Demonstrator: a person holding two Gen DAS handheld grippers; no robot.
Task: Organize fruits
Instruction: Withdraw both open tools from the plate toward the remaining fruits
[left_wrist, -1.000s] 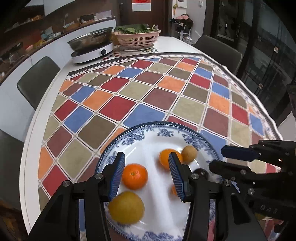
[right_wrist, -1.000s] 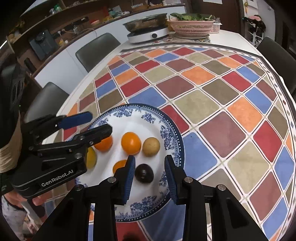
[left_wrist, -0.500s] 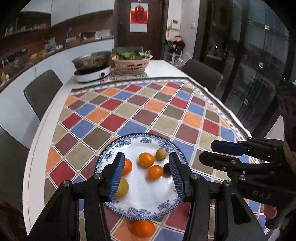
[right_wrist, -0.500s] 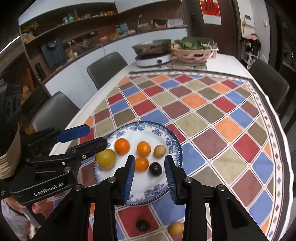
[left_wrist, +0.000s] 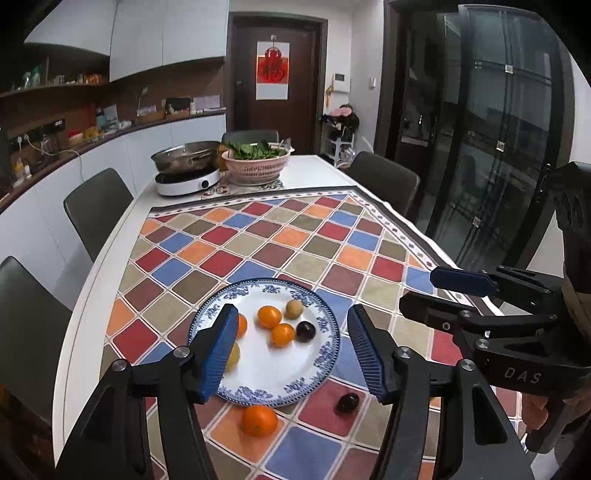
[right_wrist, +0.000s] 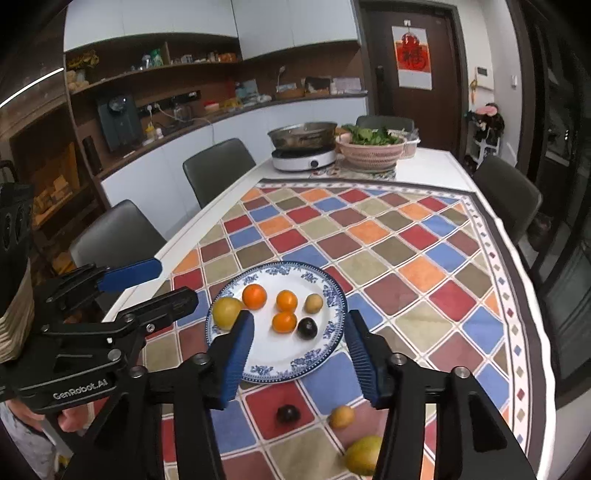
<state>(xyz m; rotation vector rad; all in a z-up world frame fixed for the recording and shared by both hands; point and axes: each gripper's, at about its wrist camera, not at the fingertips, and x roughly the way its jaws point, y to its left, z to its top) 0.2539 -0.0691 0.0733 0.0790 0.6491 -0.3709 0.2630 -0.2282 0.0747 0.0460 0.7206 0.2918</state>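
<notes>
Both tools hang spread apart and hold nothing above the blue-and-white plate (right_wrist: 334, 295): the left tool (left_wrist: 291, 350), marked "GenRobot.AI" on its body in the right wrist view, and the right tool (right_wrist: 299, 354), marked "DAS" in the left wrist view. The plate rests on the worktop's checkered cloth (right_wrist: 424, 273) carrying three oranges (right_wrist: 254, 296), a yellow fruit (right_wrist: 226, 313), a small tan fruit (right_wrist: 313, 303) and a dark plum (right_wrist: 306, 328). Off the plate on the cloth lie another orange (left_wrist: 259, 420), a second dark plum (right_wrist: 288, 414), a small tan fruit (right_wrist: 341, 416) and a yellow-green fruit (right_wrist: 364, 459).
</notes>
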